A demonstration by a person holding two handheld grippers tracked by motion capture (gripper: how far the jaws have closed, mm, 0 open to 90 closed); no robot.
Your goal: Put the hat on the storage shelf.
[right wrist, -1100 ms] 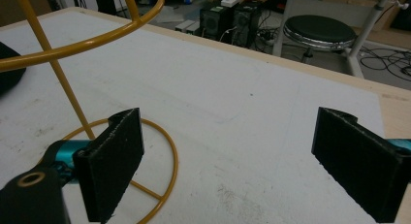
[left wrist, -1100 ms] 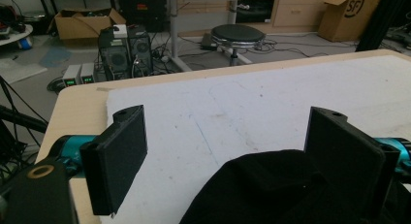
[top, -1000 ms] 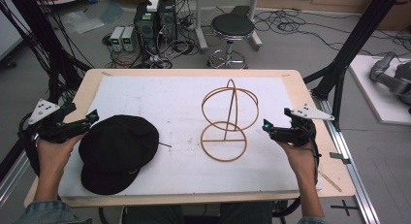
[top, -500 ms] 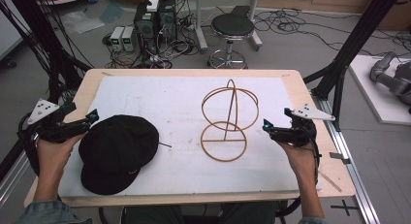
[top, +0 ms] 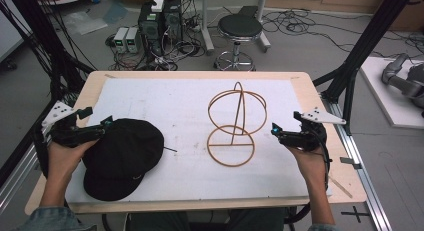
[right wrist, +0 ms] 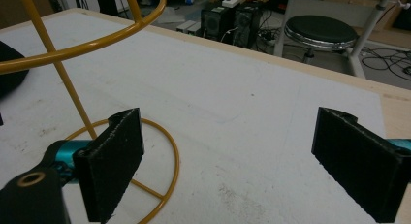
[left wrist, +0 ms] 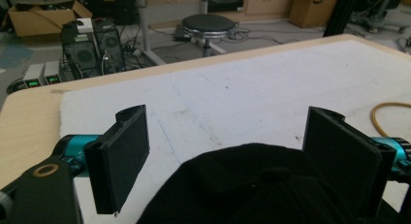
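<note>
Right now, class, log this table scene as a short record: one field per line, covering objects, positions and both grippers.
Surface: white mat on wooden table
Cap: black cap, left side
Stand: wire stand, right of centre, upright
Left gripper: left gripper open, at cap's edge
Right gripper: right gripper open, beside stand, apart from it

A black cap [top: 122, 158] lies on the near left of the white-covered surface [top: 175, 103], directly ahead of the left gripper [top: 105, 125], whose spread jaws flank its crown. A gold wire stand [top: 235, 126] rises at centre right, just beside the right gripper [top: 275, 131]. Bare surface lies open between cap and stand, and across the whole far half.
</note>
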